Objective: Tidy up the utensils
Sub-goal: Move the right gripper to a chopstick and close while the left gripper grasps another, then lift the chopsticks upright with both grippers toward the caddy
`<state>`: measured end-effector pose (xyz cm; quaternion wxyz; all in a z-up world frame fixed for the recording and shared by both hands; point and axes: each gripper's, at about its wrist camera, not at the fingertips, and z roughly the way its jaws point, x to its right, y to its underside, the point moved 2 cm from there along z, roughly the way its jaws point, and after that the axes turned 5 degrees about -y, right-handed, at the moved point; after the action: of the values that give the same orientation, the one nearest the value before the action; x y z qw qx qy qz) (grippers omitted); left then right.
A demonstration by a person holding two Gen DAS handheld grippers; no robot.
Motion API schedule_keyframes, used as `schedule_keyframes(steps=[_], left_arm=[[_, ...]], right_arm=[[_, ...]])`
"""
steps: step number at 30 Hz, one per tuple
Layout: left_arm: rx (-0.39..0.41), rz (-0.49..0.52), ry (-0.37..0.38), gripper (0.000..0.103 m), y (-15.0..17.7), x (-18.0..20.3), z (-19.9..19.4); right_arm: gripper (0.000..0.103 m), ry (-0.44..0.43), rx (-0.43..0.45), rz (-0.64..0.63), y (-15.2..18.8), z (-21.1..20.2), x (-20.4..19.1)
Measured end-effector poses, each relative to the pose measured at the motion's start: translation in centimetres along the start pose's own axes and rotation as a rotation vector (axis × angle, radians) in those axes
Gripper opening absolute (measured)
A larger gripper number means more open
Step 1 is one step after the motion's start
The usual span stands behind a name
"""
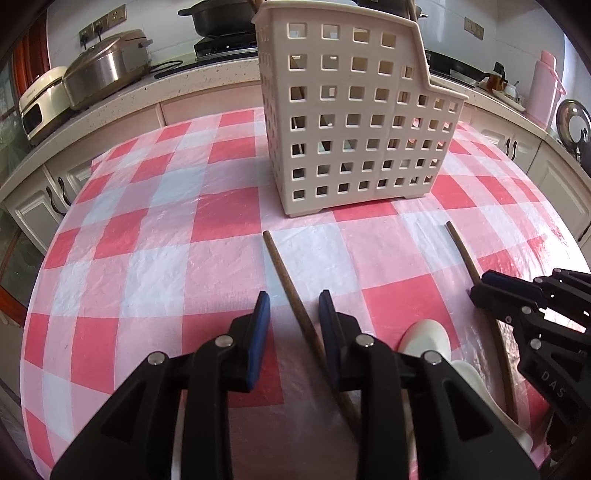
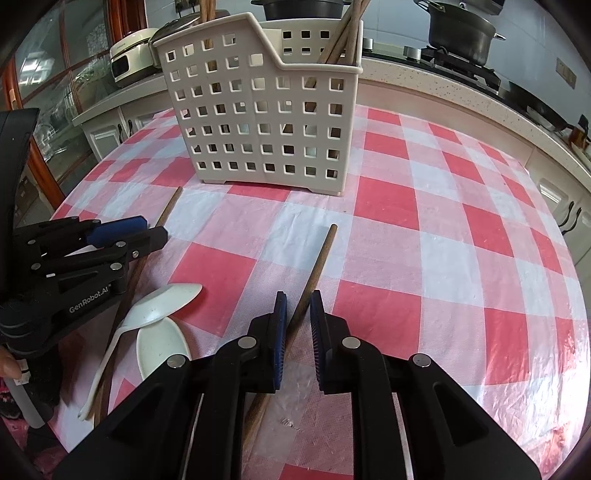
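Two brown chopsticks lie on the pink checked tablecloth in front of a beige perforated utensil holder (image 1: 354, 122) (image 2: 266, 107), which has several chopsticks (image 2: 343, 33) standing in it. My left gripper (image 1: 293, 306) is open. One chopstick (image 1: 284, 269) runs between its blue pads, close to the right pad. My right gripper (image 2: 298, 314) is shut on the other chopstick (image 2: 321, 254), which rests on the cloth. From the left wrist view the right gripper (image 1: 476, 291) shows at the right edge. Two white spoons (image 2: 166, 302) (image 1: 424, 336) lie between the grippers.
The round table's edge curves off to the left and right. Behind it runs a kitchen counter with a rice cooker (image 1: 107, 62), a pot on the stove (image 2: 461, 33) and a pink flask (image 1: 546, 88). A hand (image 2: 7, 363) holds the left gripper (image 2: 151, 229).
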<state>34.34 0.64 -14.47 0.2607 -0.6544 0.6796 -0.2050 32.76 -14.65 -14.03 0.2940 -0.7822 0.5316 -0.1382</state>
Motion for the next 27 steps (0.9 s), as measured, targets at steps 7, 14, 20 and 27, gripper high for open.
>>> schedule_keyframes(steps=[7, 14, 20, 27], left_arm=[[0.026, 0.000, 0.023, 0.008, 0.2, -0.1, -0.9], [0.118, -0.028, 0.055, 0.007, -0.4, -0.7, -4.1], [0.161, -0.069, 0.078, 0.007, -0.3, -1.6, -5.7], [0.182, -0.107, 0.081, 0.007, -0.7, -2.2, -5.9]], right_arm=[[0.007, -0.047, 0.061, 0.075, 0.1, -0.8, 0.8], [0.007, -0.063, 0.157, 0.090, -0.6, -3.4, 0.8], [0.006, -0.055, 0.220, 0.078, -0.9, -5.4, 0.3], [0.006, -0.032, 0.250, 0.094, -1.2, -5.6, 0.5]])
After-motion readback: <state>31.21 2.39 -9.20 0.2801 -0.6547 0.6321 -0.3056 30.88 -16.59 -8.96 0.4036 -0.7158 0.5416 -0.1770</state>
